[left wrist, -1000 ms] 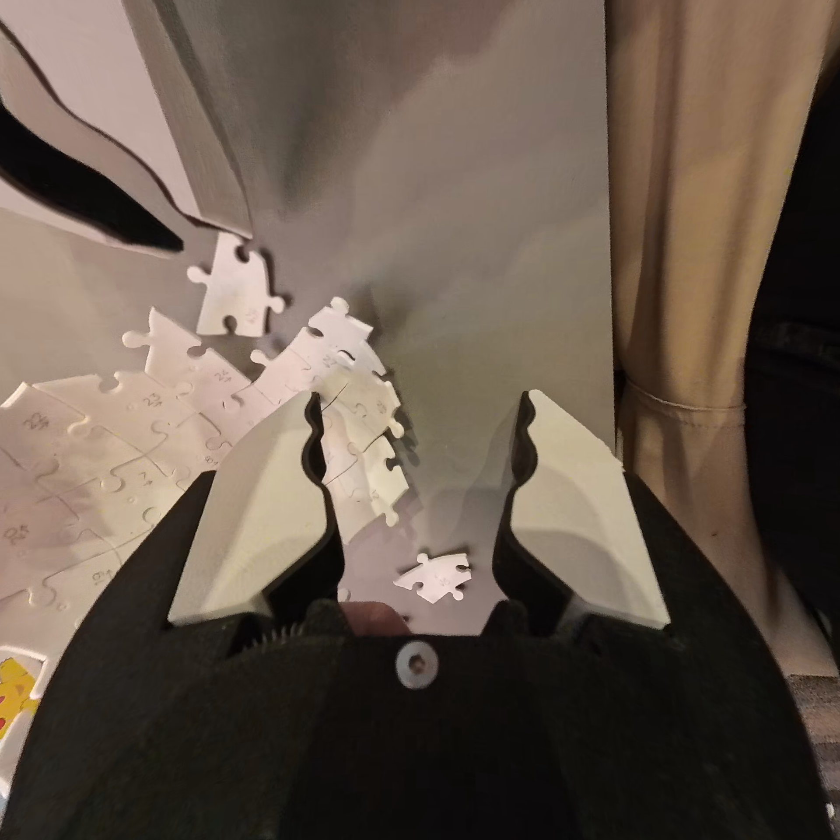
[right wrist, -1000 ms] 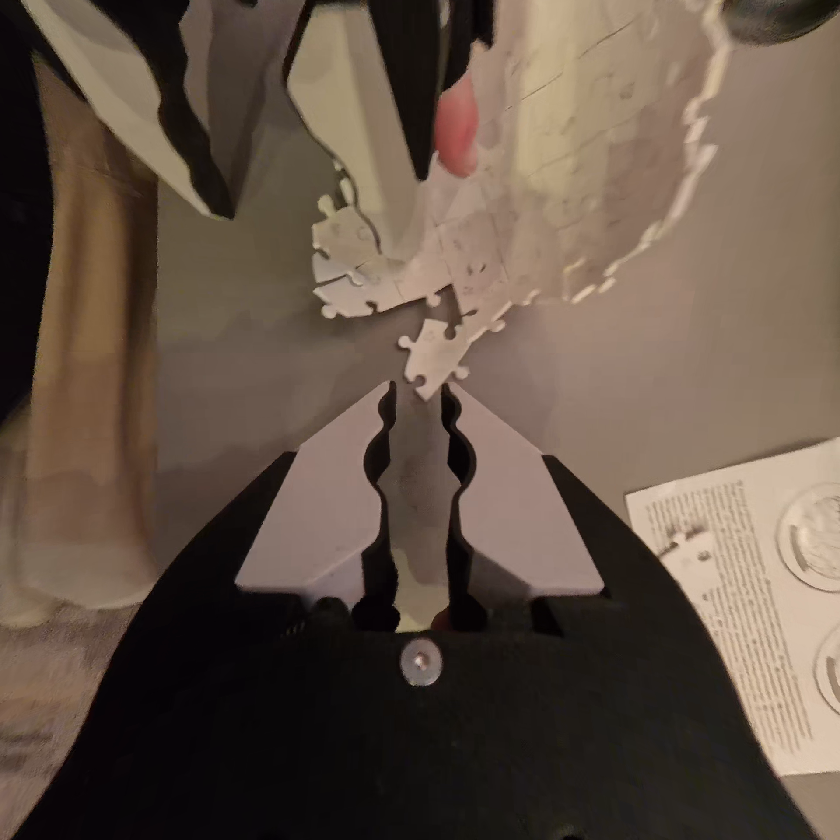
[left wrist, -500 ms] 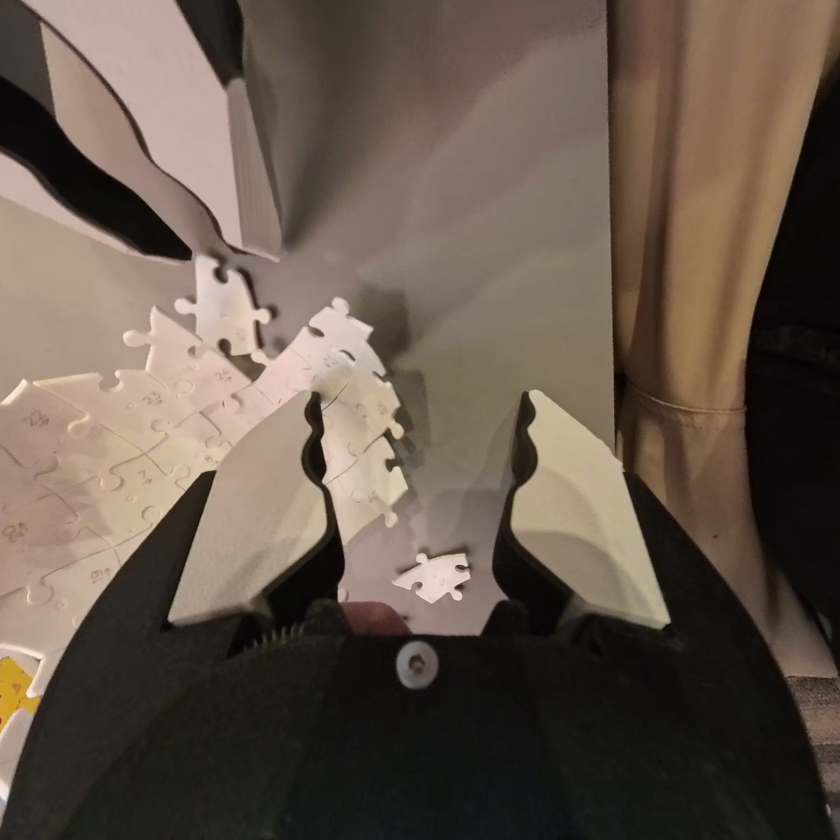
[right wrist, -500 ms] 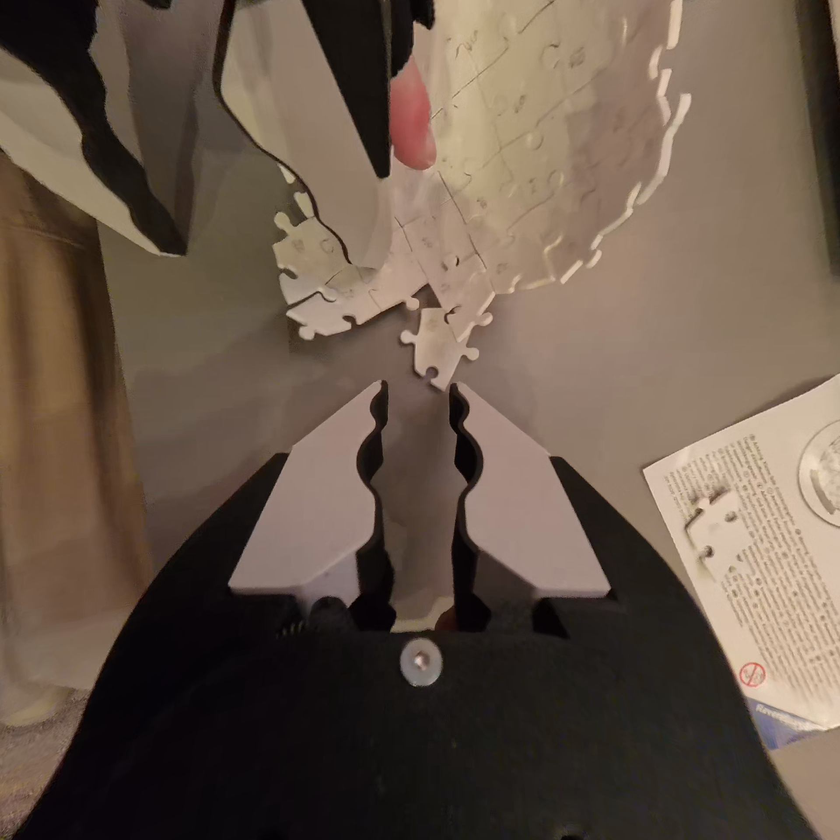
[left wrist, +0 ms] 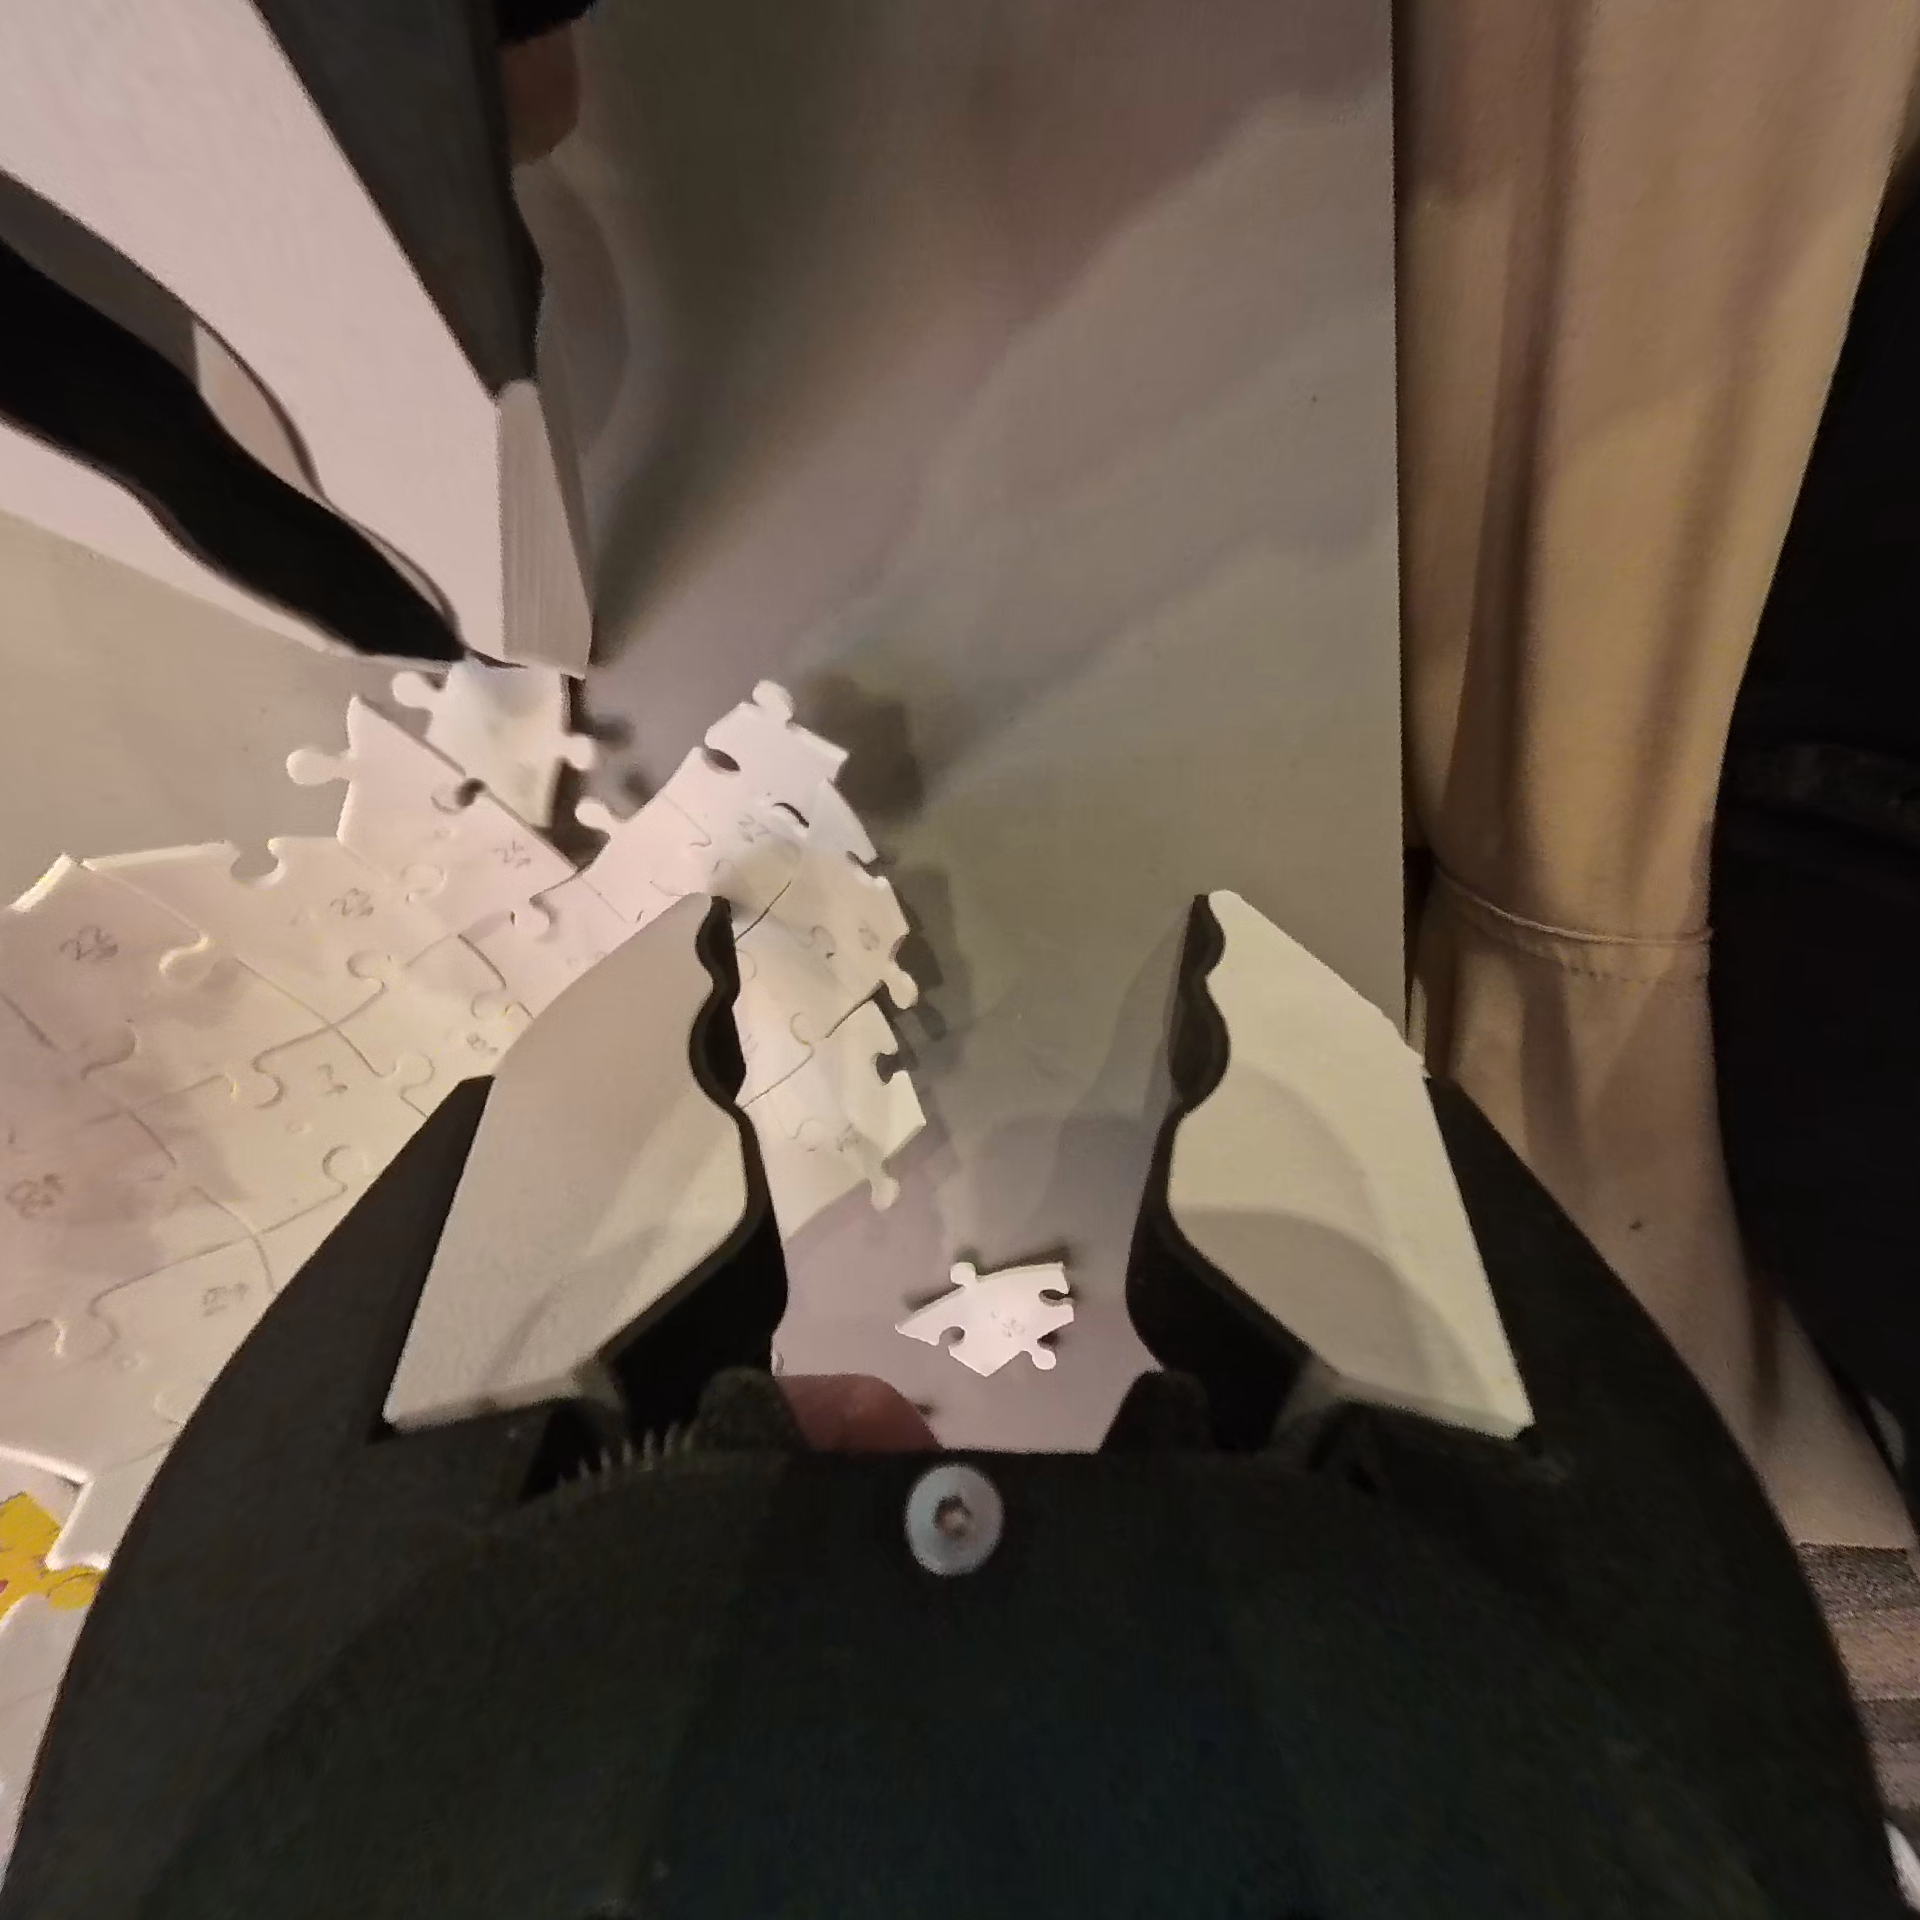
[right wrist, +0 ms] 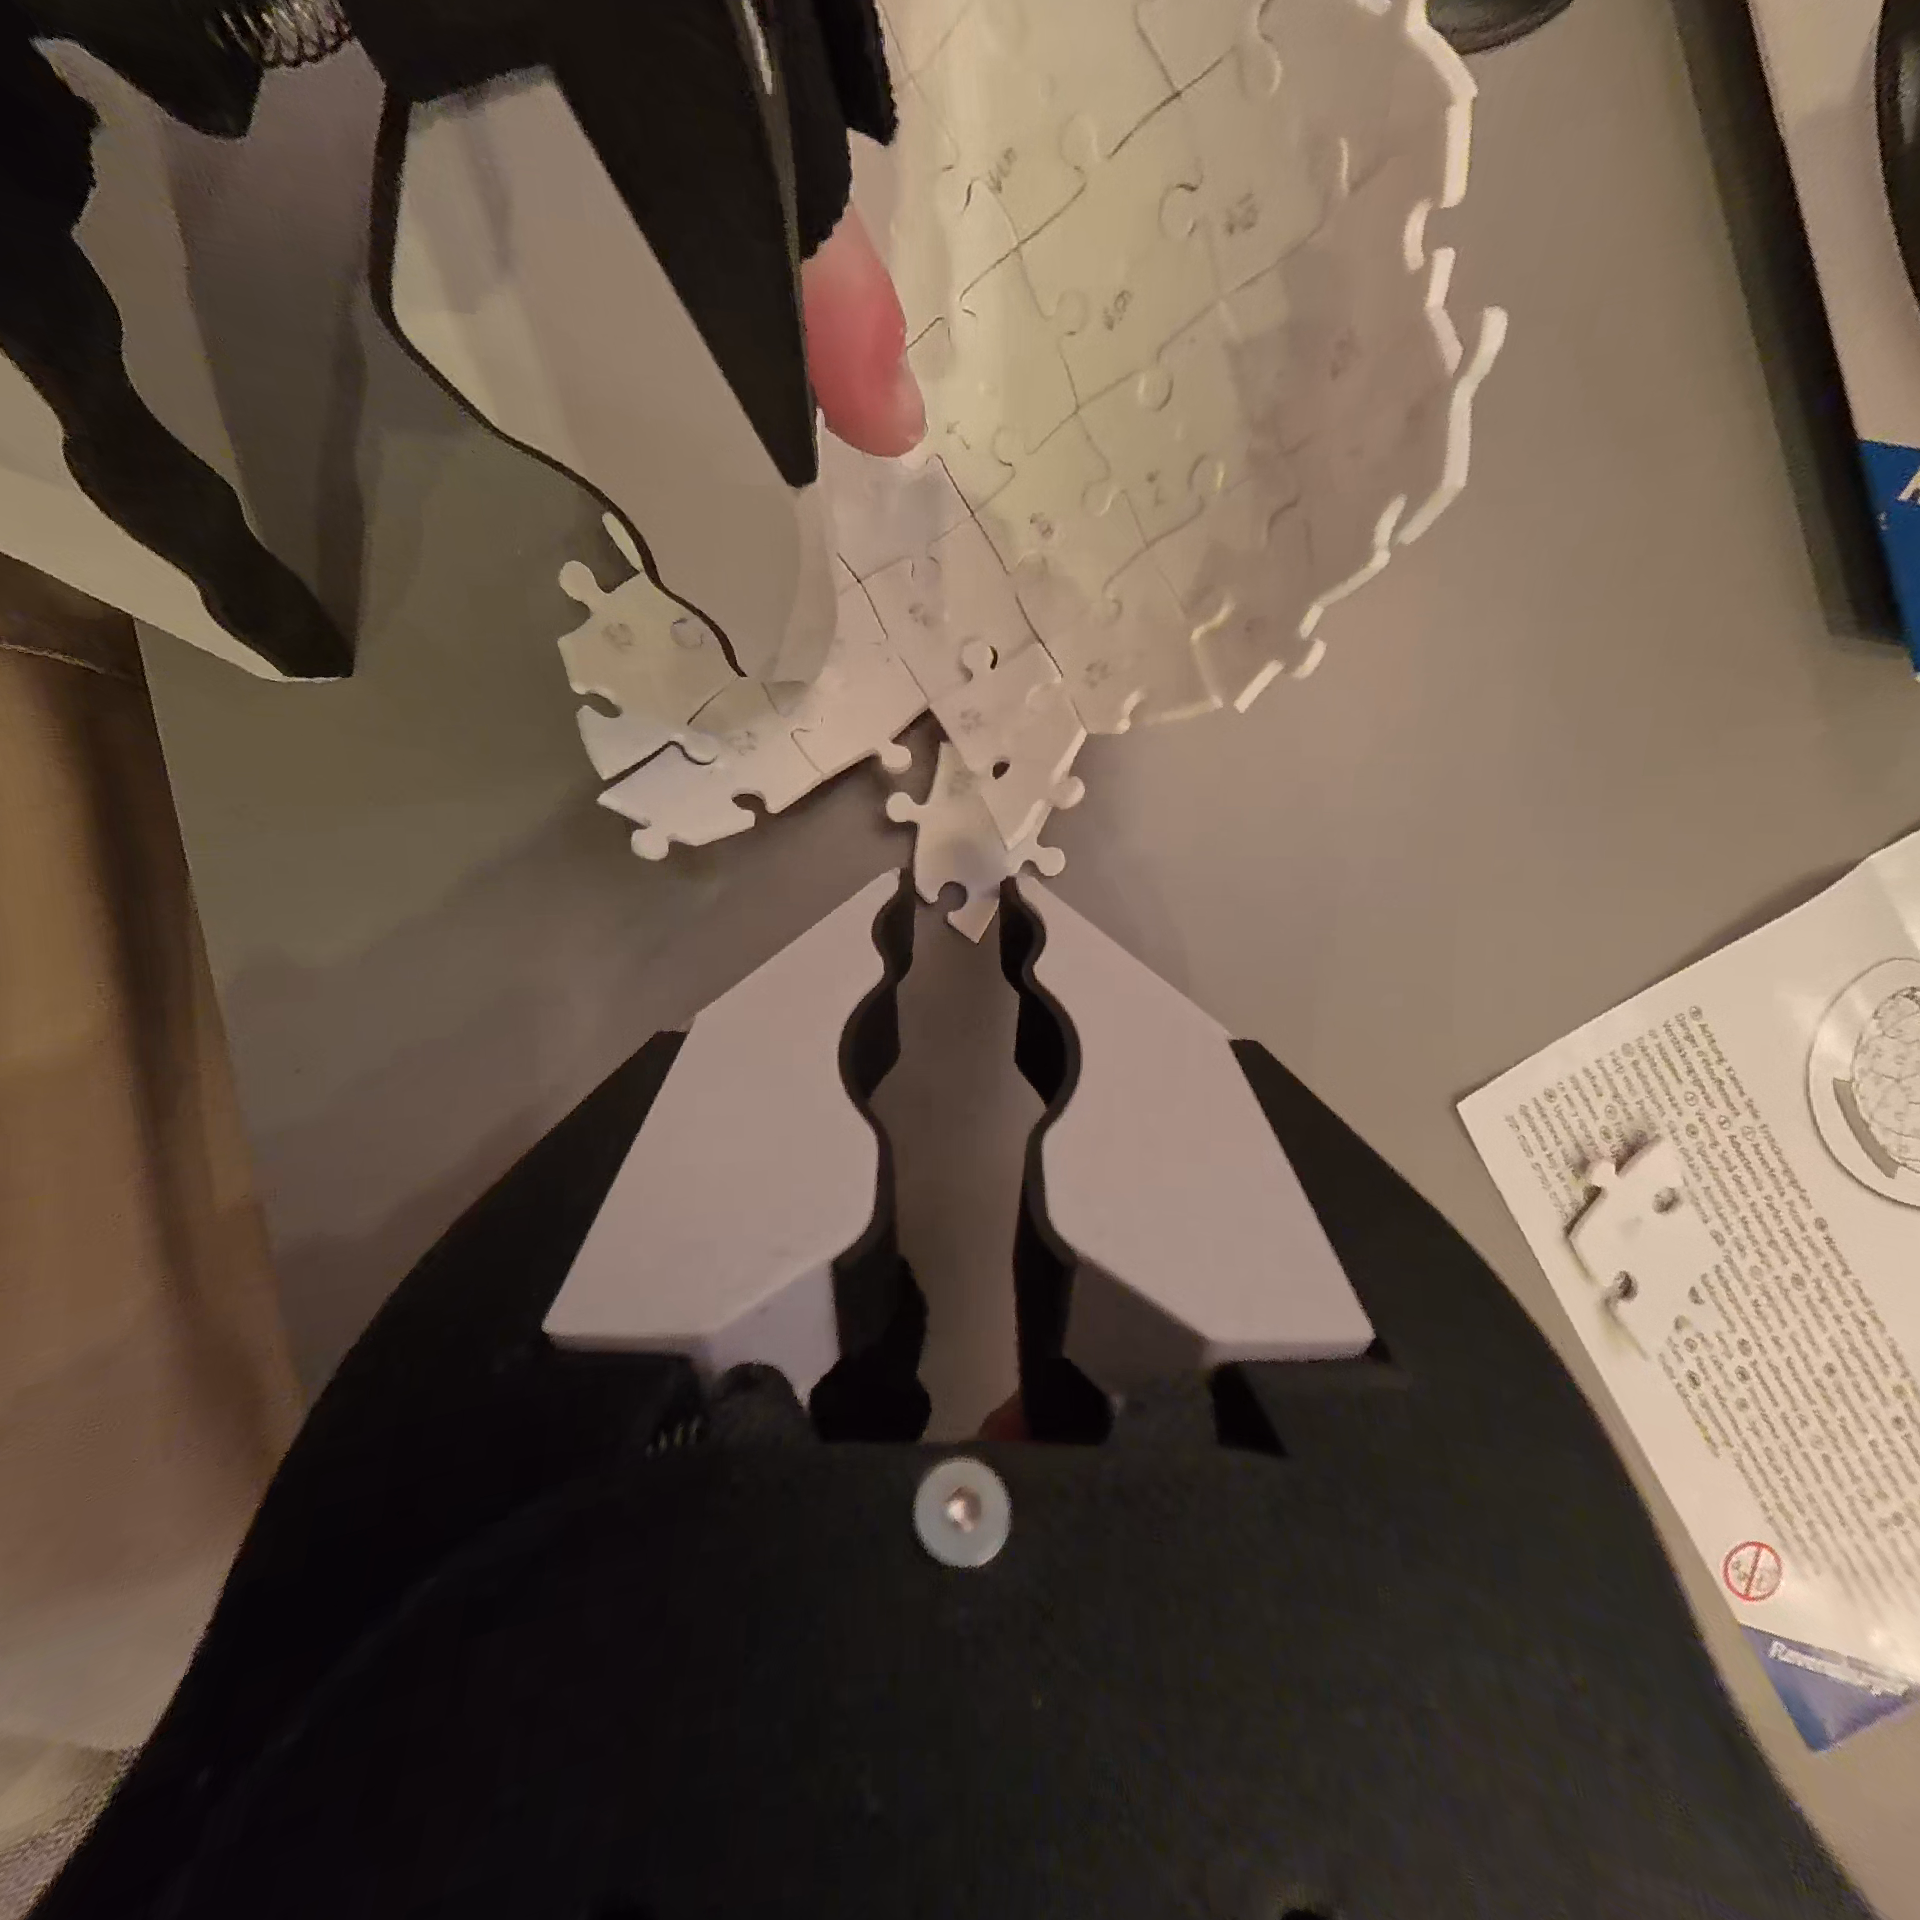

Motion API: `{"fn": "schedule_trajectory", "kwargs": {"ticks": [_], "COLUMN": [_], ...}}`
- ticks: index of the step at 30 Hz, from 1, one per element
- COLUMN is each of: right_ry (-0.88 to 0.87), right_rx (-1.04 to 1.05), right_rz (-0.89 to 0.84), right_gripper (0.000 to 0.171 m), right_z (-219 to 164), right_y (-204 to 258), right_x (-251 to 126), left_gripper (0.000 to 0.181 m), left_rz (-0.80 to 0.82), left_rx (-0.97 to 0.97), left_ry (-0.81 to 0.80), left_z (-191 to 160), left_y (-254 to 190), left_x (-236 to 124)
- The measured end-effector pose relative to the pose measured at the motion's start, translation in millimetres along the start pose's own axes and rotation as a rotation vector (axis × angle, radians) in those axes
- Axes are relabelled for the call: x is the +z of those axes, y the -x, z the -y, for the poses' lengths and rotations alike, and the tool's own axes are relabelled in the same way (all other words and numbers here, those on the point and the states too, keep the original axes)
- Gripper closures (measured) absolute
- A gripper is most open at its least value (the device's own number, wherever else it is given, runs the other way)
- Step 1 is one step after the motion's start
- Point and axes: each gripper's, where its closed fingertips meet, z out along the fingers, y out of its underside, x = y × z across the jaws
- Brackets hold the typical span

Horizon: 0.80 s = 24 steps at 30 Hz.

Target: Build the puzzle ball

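Right gripper (right wrist: 951,894) pinching loose puzzle piece (right wrist: 961,842) against curved puzzle shell (right wrist: 1195,436) edge, left gripper (left wrist: 961,914) spread wide, spare piece (left wrist: 992,1317) on grey counter (left wrist: 987,416), leaflet (right wrist: 1704,1288) far right.

Matt grey table (right wrist: 1351,831); smooth white plastic puzzle shell (right wrist: 1195,416).

I'm working in dim, warm light; the grey table (left wrist: 1091,416) carries soft overlapping shadows, and the curved puzzle shell (right wrist: 1195,364) throws dark shadows just to its right in my left wrist view. Both views bend at the edges, and the instruction sheet (right wrist: 1714,1299) smears with motion blur.
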Motion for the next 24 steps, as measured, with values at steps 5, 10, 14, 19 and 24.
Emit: {"fn": "schedule_trajectory", "kwargs": {"ticks": [5,10,14,19,24], "right_ry": [-0.009,-0.025,0.01,0.021,0.025], "right_rx": [-0.009,0.013,0.001,-0.007,-0.107], "right_rz": [0.02,-0.031,-0.077,-0.064,-0.004], "right_gripper": [0.171,0.158,0.148,0.143,0.165], "right_z": [-4,5,-2,-9,-9], "right_y": [2,-11,-22,-30,-30], "right_x": [-10,-19,-16,-6,-3], "left_gripper": [0.1,0.1,0.101,0.101,0.101], "left_rz": [0.0,0.001,-0.001,-0.002,-0.004], "left_rx": [0.006,0.002,-0.004,-0.003,-0.002], "left_ry": [0.006,0.014,0.013,0.014,0.012], "left_z": [0,-1,-2,-2,-2], "left_y": [1,1,1,1,1], "left_x": [0,0,0,0,0]}}
